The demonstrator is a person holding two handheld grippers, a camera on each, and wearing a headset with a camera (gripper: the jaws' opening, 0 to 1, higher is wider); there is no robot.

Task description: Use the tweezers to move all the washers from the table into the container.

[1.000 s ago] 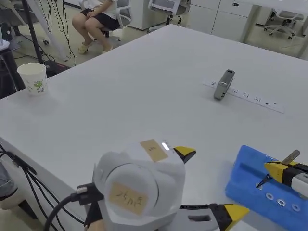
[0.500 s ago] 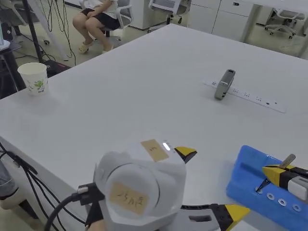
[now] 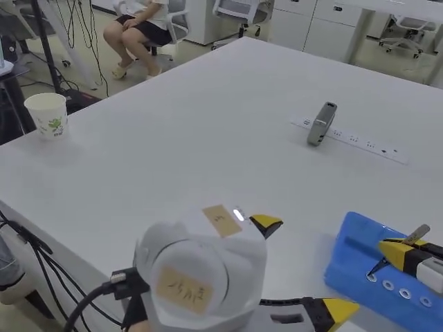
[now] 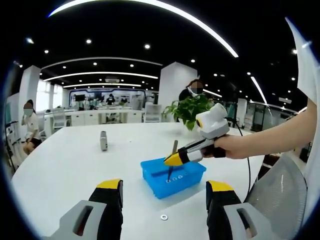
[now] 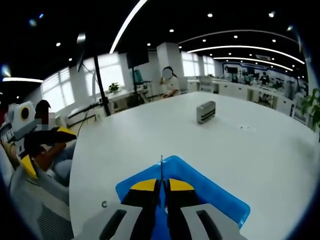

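Tweezers (image 5: 161, 167), clamped in right gripper (image 5: 161, 184), reach into blue container (image 5: 210, 192); left gripper (image 4: 164, 186) gapes.

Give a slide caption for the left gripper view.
Right tongs hold tweezers tip-down over washers in the blue container; one washer lies on the table, framed by the open left tongs.

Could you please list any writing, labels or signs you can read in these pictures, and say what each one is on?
Nothing here can be read as text.
On the left gripper, the larger yellow sticker: handwritten marks, too blurred to read.
On the same gripper, the smaller yellow sticker: one mark, unreadable.
On the paper cup: green print, no legible words.
On the power strip: markings too small to read.
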